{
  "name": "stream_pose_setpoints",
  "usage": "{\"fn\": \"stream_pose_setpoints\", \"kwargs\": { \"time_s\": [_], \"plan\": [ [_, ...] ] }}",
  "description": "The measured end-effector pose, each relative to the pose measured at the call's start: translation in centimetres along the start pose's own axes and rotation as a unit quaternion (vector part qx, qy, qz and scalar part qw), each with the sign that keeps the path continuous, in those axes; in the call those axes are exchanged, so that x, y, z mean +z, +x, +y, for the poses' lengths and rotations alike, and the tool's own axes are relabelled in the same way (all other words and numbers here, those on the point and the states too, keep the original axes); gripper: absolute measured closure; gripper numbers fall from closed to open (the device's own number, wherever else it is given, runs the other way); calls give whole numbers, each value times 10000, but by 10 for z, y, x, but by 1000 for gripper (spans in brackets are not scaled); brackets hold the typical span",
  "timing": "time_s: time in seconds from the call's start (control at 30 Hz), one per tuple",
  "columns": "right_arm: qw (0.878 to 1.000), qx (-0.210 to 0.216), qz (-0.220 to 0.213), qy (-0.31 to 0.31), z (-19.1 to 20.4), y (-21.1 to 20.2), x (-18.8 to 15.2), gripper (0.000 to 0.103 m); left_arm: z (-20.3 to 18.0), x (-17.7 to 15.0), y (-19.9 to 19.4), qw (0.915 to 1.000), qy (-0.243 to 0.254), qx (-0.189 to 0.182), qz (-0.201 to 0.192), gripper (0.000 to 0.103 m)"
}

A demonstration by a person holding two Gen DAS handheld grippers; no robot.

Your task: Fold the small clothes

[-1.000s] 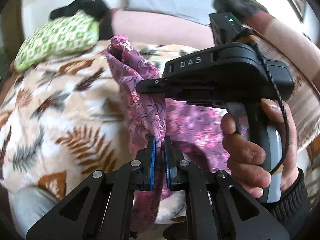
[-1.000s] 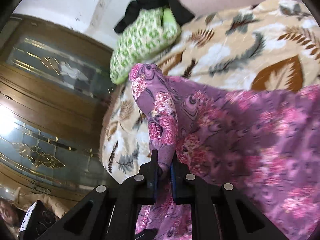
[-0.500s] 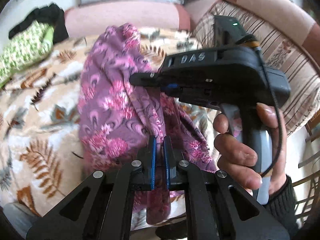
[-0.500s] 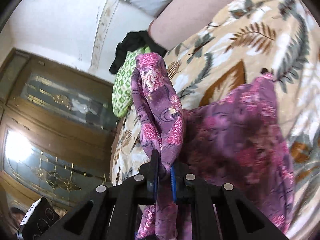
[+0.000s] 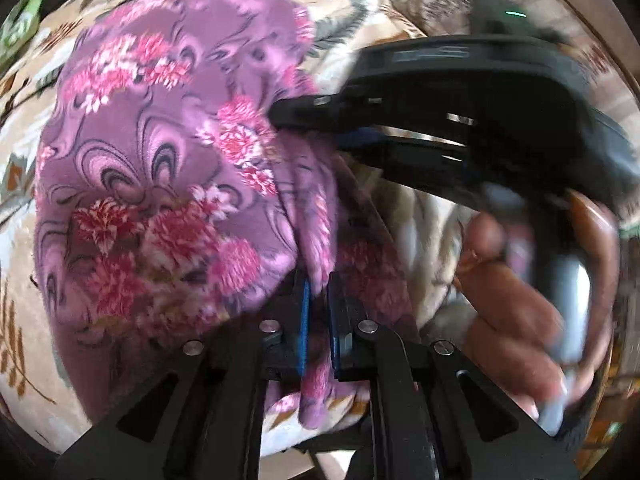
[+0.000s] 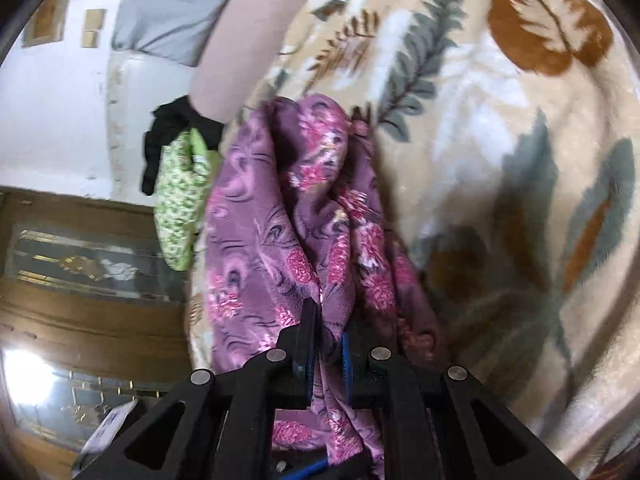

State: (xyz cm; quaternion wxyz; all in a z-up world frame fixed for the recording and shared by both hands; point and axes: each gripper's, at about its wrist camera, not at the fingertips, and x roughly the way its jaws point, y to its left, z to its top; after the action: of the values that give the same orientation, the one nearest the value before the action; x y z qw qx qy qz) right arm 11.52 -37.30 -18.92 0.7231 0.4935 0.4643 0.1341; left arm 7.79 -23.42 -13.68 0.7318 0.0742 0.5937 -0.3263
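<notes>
The right side of the left wrist view is blurry, so the person's hand point(image 5: 532, 304) and the black tool it holds are hard to make out. The bottom of the purple cloth point(image 5: 160, 184) is hidden behind the black fingers of both grippers. In the right wrist view the green cloth point(image 6: 180, 204) is partly covered by the purple one, and the black cloth point(image 6: 172, 128) behind it is mostly hidden. A pinkish cushion at the top is cut off by the picture edge.

There is one purple flowery cloth, one green cloth, one black cloth and one leafy blanket point(image 6: 500, 160). There are two grippers.

The left gripper point(image 5: 318, 312) is pinched tight on a fold of the purple cloth, which bunches up between its blue pads. The right gripper point(image 6: 326, 344) is pinched on another fold of the same cloth; in the left wrist view its tip point(image 5: 288, 114) presses into the cloth near the top edge.

The purple cloth lies on the blanket, spread wide on the left gripper's side and gathered in folds at the right gripper. The green and black cloths sit well apart at the blanket's far end.
</notes>
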Motion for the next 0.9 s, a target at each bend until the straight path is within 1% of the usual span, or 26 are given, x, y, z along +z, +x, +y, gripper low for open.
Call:
{"fn": "stream_pose_setpoints", "kwargs": {
  "time_s": [0.03,0.1,0.13,0.17,0.2,0.23,0.27,0.3,0.33,0.37,0.4,0.43,0.47,0.5,0.53,0.57,0.6,0.63,0.67,0.73,0.77,0.8,0.83,0.9],
  "plan": [
    [10000,1,36,87,-4,2,0,92,2,-6,-7,9999,72,-143,59,96],
    [9997,78,6,247,-10,-2,0,90,18,-18,-28,9994,-14,-348,76,94],
    [9995,98,-94,274,-11,-7,-3,86,29,-24,-42,9990,-116,-429,5,94],
    [9994,59,-279,219,-8,-16,-7,84,44,-30,-59,9984,-260,-481,-157,91],
    [9990,19,-431,121,-5,-23,-10,76,57,-34,-71,9975,-396,-494,-322,79],
    [9977,-75,-668,-40,1,-35,-16,65,74,-39,-86,9956,-618,-426,-562,67],
    [9958,-139,-893,-111,7,-44,-23,37,91,-43,-95,9929,-858,-250,-788,40],
    [9945,-115,-1036,-135,11,-49,-27,17,108,-47,-100,9892,-1101,45,-965,30],
    [9934,30,-1129,-207,16,-55,-35,15,113,-51,-101,9865,-1254,217,-1033,30],
    [9936,187,-1054,-374,23,-57,-43,15,126,-52,-97,9845,-1424,292,-976,30],
    [9931,183,-1028,-541,30,-57,-52,15,136,-54,-91,9839,-1552,224,-862,30],
    [9926,-9,-1036,-630,33,-54,-61,15,147,-56,-80,9823,-1723,-4,-729,30],
    [9924,-222,-1001,-677,36,-48,-67,17,155,-56,-71,9798,-1874,-291,-632,30],
    [9915,-597,-879,-757,38,-36,-72,29,160,-55,-61,9773,-1982,-516,-545,30],
    [9888,-966,-752,-857,40,-24,-74,41,160,-57,-57,9754,-2051,-639,-492,30],
    [9826,-1498,-546,-957,38,-11,-76,78,159,-53,-53,9734,-2120,-748,-447,30],
    [9779,-1801,-505,-940,37,-7,-75,92,159,-53,-49,9722,-2159,-808,-411,30],
    [9770,-1845,-594,-892,32,-13,-76,92,157,-54,-48,9724,-2163,-789,-374,30],
    [9747,-1948,-741,-807,29,-20,-75,95,155,-56,-52,9733,-2132,-759,-397,30],
    [9653,-2340,-887,-747,24,-26,-74,95,153,-55,-58,9771,-1959,-673,-496,30],
    [9685,-2296,-706,-659,18,-21,-71,95,151,-53,-60,9776,-1936,-650,-510,30],
    [9729,-2147,-575,-636,14,-18,-69,95,152,-49,-61,9772,-1957,-652,-502,30],
    [9749,-2045,-575,-663,16,-18,-65,95,155,-48,-63,9766,-1974,-696,-489,30],
    [9803,-1566,-877,-823,22,-38,-65,94,158,-43,-61,9755,-1959,-864,-511,30]
  ]
}}
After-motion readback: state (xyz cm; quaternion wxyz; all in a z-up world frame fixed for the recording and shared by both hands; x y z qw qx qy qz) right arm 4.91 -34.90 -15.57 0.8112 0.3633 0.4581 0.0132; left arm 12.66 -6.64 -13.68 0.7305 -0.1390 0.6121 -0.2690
